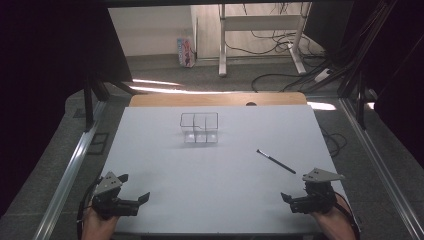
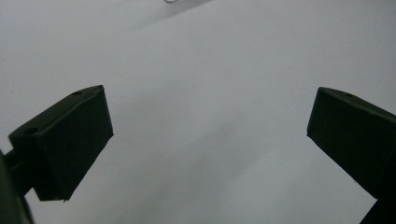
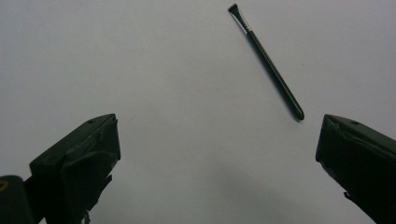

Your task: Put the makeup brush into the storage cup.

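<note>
Pre-grasp: both left gripper (image 1: pixel 131 199) and right gripper (image 1: pixel 292 198) spread empty at frame bottom; likely next, right takes brush (image 1: pixel 276 161) centre-right toward clear organizer (image 1: pixel 199 128).

Slim black brush (image 1: pixel 276 161) flat, clear organizer (image 1: pixel 199 128) upright

We looked down on what read as a lab or recording room rather than a home. The white desk (image 1: pixel 210 165) sat inside a frame of metal rails (image 1: pixel 67 172), with dark curtains (image 1: pixel 45 55) closing off nine and three o'clock. At twelve o'clock grey carpet (image 1: pixel 200 75) ran to a pale wall, where a white desk frame (image 1: pixel 260 35) stood over loose black cables (image 1: pixel 280 75). A power strip (image 1: pixel 324 75) lay toward one o'clock, and a small printed carton (image 1: pixel 185 52) stood by the wall.
</note>
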A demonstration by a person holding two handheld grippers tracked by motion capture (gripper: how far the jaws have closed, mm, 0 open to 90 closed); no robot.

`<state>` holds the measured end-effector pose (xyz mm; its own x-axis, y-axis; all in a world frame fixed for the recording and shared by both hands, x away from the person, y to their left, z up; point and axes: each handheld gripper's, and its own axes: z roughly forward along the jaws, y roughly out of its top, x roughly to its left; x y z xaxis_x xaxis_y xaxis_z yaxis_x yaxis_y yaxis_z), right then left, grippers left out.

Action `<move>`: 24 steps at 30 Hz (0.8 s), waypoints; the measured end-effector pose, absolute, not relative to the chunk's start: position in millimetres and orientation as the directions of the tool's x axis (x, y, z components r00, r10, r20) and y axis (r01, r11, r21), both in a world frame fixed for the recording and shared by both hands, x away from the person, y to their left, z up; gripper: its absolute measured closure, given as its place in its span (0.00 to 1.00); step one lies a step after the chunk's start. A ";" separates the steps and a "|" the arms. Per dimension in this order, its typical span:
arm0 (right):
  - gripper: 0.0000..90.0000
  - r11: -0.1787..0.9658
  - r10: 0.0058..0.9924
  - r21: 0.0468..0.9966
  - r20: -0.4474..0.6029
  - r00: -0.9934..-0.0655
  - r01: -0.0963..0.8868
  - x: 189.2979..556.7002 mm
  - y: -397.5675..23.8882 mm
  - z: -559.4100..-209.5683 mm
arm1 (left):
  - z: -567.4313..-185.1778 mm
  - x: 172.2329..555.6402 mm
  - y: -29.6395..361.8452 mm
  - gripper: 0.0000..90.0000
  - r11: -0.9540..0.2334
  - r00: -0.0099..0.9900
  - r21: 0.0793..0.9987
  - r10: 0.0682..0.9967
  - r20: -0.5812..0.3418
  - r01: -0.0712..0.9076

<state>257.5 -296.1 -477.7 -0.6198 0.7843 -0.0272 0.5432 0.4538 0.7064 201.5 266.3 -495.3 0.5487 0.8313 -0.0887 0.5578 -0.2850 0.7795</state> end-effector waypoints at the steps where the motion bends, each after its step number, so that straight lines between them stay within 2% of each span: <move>1: 0.00 0.451 0.784 0.709 -0.023 -0.621 0.542 258.2 -295.7 -478.3 | -495.2 201.3 266.5 0.01 -0.285 0.546 0.779 0.833 -0.087 0.559; 11: 0.00 0.446 0.779 0.716 -0.015 -0.627 0.537 259.6 -295.2 -478.3 | -496.1 201.2 268.8 0.01 -0.282 0.533 0.773 0.842 -0.085 0.569; 24: 0.00 0.486 0.779 0.669 -0.040 -0.626 0.562 261.1 -292.3 -483.0 | -497.2 201.9 267.3 0.01 -0.300 0.541 0.761 0.837 -0.079 0.576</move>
<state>261.1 -292.3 -483.0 -0.6257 0.7791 -0.0400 0.5622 0.4859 0.6692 201.9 267.3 -497.2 0.5407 0.8375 -0.0792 0.5758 -0.2998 0.7606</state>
